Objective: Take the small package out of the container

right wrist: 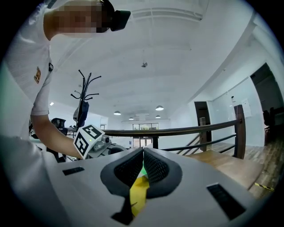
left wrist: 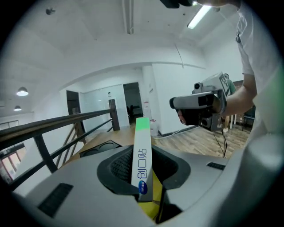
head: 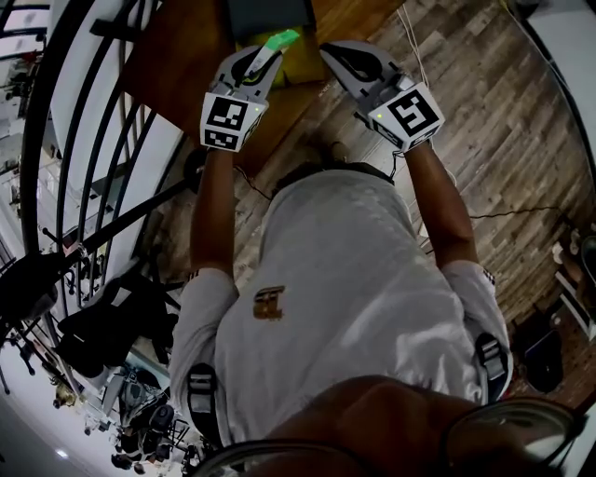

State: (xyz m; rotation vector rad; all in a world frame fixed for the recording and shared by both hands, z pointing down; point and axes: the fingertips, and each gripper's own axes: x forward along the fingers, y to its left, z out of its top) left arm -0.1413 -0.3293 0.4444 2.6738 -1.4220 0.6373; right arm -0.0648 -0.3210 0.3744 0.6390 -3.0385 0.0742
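Note:
A slim white small package with a green end (left wrist: 142,150) stands upright between the pads of my left gripper (head: 267,56), which is shut on it. In the head view the package's green tip (head: 282,39) pokes up past the jaws. Just below it is the yellow container (head: 300,67), a soft yellow pouch. My right gripper (right wrist: 143,153) has its pads pressed together on the pouch's yellow edge (right wrist: 138,191). Both grippers are raised above the wooden table (head: 182,56), close together and tilted toward each other. The pouch's inside is hidden.
A dark grey box (head: 270,14) sits on the table beyond the grippers. A black railing (head: 88,140) runs along the left. Wooden floor (head: 503,121) with a thin cable lies to the right. The person's torso fills the lower middle of the head view.

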